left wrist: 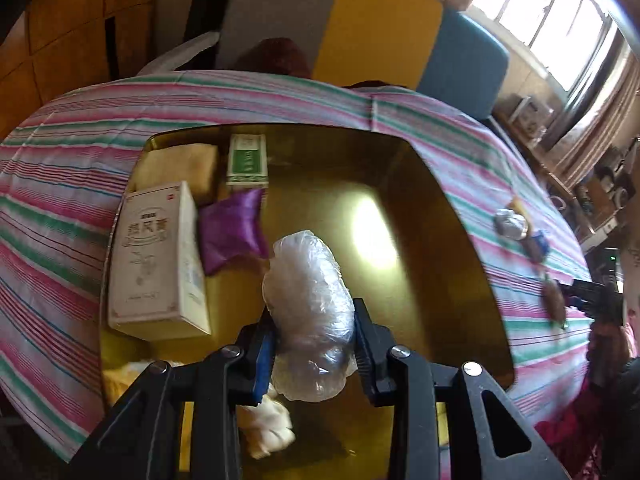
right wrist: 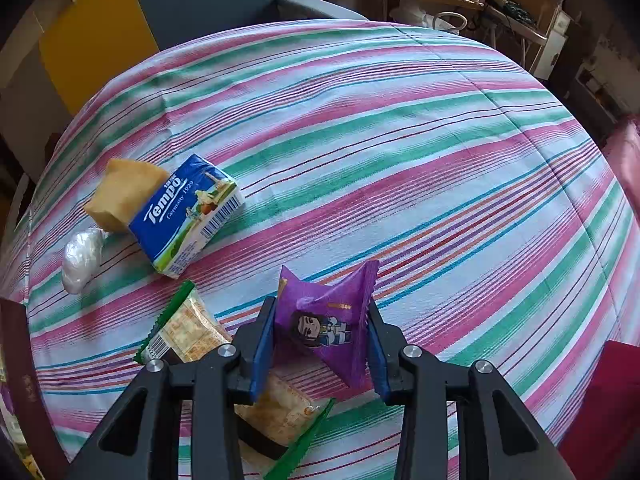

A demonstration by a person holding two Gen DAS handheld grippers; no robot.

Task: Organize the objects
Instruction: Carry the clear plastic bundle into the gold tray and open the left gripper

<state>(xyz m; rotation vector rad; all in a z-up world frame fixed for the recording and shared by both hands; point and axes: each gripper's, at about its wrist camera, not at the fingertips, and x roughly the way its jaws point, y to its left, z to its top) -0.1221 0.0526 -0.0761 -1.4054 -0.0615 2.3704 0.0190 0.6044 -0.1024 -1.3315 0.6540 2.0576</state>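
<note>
Plastic is being gripped in the left wrist view: a clear crumpled plastic bundle (left wrist: 310, 316) is being pinched between the narrow jaws of the left gripper (left wrist: 314, 354) above a gold tray (left wrist: 448, 264). The tray is sitting on the striped bench (left wrist: 60, 184). Toward the tray's far left corner a white box (left wrist: 158, 258), a purple sachet (left wrist: 232, 228), a green-and-white box (left wrist: 247, 160) and a tan packet (left wrist: 182, 168) are being kept together.

In the right wrist view, a purple snack packet (right wrist: 326, 320) is being clamped between the jaws of the right gripper (right wrist: 322, 344), just above the bench. Toward the bench's left edge a blue Tempo tissue pack (right wrist: 186, 214) is lying against a yellow packet (right wrist: 124, 192), near a small clear bag (right wrist: 82, 258). A green-edged cracker packet (right wrist: 188, 330) is lying beside the jaws.
</note>
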